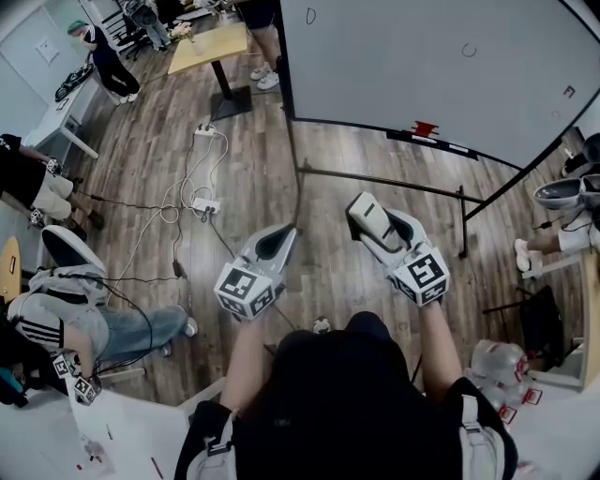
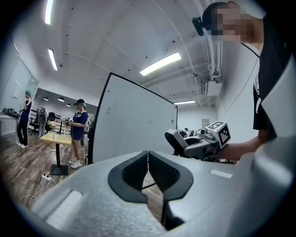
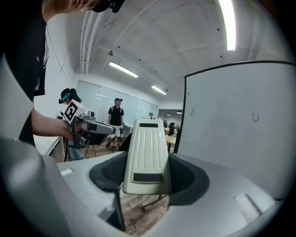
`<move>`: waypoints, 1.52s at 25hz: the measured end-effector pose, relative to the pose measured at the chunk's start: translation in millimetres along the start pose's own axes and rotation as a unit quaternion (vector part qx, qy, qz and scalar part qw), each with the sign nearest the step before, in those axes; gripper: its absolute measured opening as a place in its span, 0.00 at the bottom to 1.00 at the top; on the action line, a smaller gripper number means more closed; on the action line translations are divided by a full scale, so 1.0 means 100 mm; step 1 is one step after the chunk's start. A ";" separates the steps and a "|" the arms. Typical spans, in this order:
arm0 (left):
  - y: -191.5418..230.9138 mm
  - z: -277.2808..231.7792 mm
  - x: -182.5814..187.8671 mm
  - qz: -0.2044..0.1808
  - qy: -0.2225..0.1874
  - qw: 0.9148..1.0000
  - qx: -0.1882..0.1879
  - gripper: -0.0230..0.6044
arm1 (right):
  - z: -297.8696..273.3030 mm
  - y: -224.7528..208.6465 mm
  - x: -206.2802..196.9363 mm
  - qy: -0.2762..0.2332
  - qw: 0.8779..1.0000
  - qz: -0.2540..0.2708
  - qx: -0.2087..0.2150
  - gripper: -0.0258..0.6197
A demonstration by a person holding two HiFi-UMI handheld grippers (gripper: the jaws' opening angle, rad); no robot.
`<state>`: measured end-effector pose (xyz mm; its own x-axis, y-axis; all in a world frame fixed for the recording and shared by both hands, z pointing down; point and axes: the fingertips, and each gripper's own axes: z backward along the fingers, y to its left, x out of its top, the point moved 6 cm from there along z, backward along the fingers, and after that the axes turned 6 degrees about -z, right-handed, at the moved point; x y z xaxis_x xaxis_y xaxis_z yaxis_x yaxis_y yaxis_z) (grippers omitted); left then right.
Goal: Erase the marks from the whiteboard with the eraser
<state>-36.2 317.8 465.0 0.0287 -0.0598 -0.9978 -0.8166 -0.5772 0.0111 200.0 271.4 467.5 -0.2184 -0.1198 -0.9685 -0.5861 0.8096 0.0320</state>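
Note:
The whiteboard (image 1: 431,66) stands ahead on a black frame, with small dark marks near its top left (image 1: 310,16), its middle (image 1: 469,51) and its right side (image 1: 568,91). My right gripper (image 1: 364,212) is shut on a cream eraser (image 3: 145,155), held level in front of the board and apart from it. My left gripper (image 1: 280,240) is shut with nothing in it, beside the right one. The board (image 3: 240,125) fills the right of the right gripper view; its marks also show in the left gripper view (image 2: 150,121).
A red object (image 1: 425,127) sits on the board's tray. Cables and power strips (image 1: 204,203) lie on the wood floor to the left. A yellow table (image 1: 210,47) stands behind. People sit at the left (image 1: 75,319) and stand at the back (image 2: 77,132).

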 end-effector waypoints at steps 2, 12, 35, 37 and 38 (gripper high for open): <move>0.07 -0.02 -0.01 0.002 0.000 1.000 0.000 0.06 | -0.07 -0.03 0.02 0.004 1.000 0.005 -0.002 0.45; 0.43 -0.57 -0.02 0.008 0.005 1.000 0.009 0.06 | -0.44 -0.60 0.08 0.023 0.999 0.024 0.005 0.45; 1.09 -1.94 0.06 0.023 0.008 0.996 0.082 0.06 | -1.47 -2.15 0.21 0.034 0.996 0.079 0.031 0.45; 1.16 -2.00 0.07 0.022 0.009 0.996 0.082 0.06 | -1.58 -2.22 0.26 0.033 0.996 0.084 0.029 0.45; 1.21 -2.02 0.06 0.023 0.009 0.996 0.082 0.06 | -1.63 -2.24 0.29 0.033 0.995 0.086 0.028 0.45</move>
<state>-18.1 83.1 473.1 -0.0013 -0.0992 -0.9951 -0.9008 -0.4320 0.0443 198.0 -6.7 472.6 -0.3628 -0.0129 -0.9318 -0.4926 0.8514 0.1800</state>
